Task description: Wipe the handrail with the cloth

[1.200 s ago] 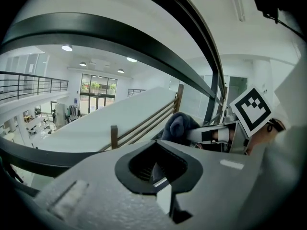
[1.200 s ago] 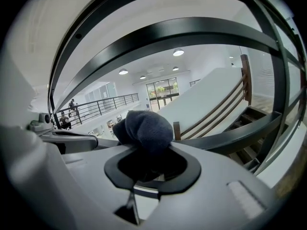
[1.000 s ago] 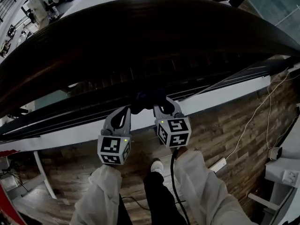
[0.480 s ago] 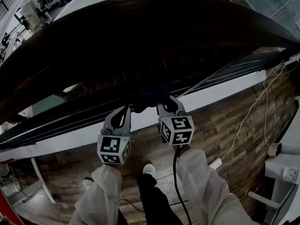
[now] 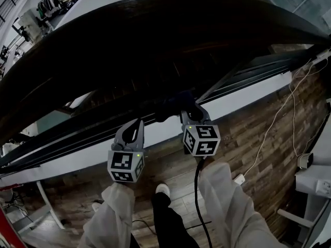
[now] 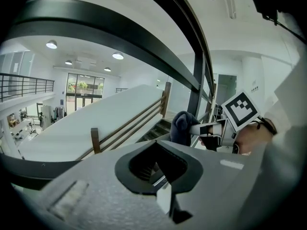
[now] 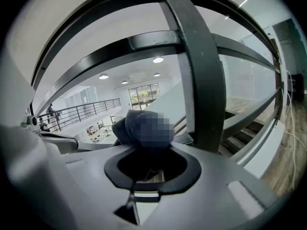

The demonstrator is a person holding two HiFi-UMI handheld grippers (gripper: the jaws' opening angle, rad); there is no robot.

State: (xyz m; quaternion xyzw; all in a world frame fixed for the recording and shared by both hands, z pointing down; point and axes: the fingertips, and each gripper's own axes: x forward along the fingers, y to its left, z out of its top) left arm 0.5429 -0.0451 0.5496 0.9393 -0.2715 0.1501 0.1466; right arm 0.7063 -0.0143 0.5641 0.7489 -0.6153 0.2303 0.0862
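The wide dark wooden handrail (image 5: pixel 155 35) arches across the top of the head view. Just beneath its near edge my right gripper (image 5: pixel 190 115) is shut on a bunched dark blue cloth (image 5: pixel 173 107), which rests up against the rail's underside. The right gripper view has the cloth (image 7: pixel 144 128) wadded at the jaw tips (image 7: pixel 146 150), beside a dark metal baluster (image 7: pixel 201 80). My left gripper (image 5: pixel 135 128) hangs lower and to the left, shut and holding nothing. From the left gripper view (image 6: pixel 160 147) I see the cloth (image 6: pixel 182 126) and the right gripper (image 6: pixel 206 128) to the right.
Dark metal rails and balusters (image 5: pixel 248 68) run under the handrail, above a white ledge (image 5: pixel 248 99). Far below lie a wood-plank floor (image 5: pixel 269 154), a white cable (image 5: pixel 274 123) and a stair flight (image 6: pixel 144 123). The person's sleeves and legs fill the bottom middle.
My right gripper has slid to the right and slightly up along the rail with the cloth. The left gripper has stayed where it was.
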